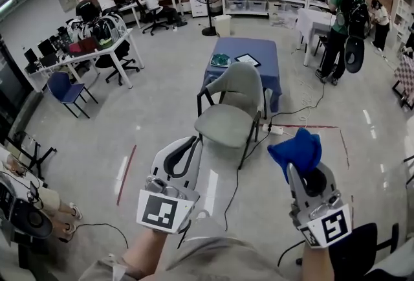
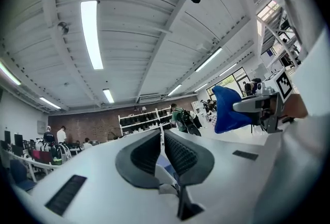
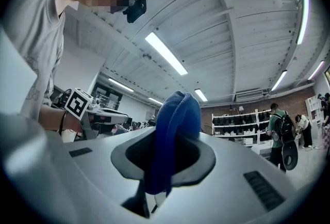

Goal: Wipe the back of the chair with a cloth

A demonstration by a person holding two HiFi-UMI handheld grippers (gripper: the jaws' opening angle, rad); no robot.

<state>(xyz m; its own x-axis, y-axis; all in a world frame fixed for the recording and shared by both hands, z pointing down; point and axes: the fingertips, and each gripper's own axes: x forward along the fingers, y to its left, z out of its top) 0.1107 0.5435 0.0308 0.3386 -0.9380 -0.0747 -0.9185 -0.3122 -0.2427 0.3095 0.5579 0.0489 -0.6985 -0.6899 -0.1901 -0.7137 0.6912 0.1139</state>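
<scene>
**Q:** What is recorded for the left gripper (image 1: 192, 142)?

**A:** The jaws are found closed, with the ribbed pads drawn together. Nothing is seen between them in the left gripper view. The gripper is held level, low and in front of the person.

**Q:** And the right gripper (image 1: 304, 168)?

**A:** It is clamped on a blue cloth (image 1: 296, 151). In the right gripper view the cloth is seen pinched between the pads. A folded bunch stands up above the jaws and a shorter end hangs beneath them. The gripper is tipped slightly upward.

**Q:** Where is the chair (image 1: 228, 123) located?

**A:** It stands on the grey floor (image 1: 155, 105), ahead of both grippers. It is a grey-green padded chair on black legs, and its backrest (image 1: 243, 84) is on the far side of the seat. Just behind the backrest a blue-draped counter (image 1: 262, 53) is noted.

**Q:** Is the cloth in contact with the chair?

**A:** No contact is observed. The cloth is held in the air, nearer the person and to the right of the chair, well apart from the backrest. A white power strip (image 1: 277, 130) is seen on the floor between them.
</scene>
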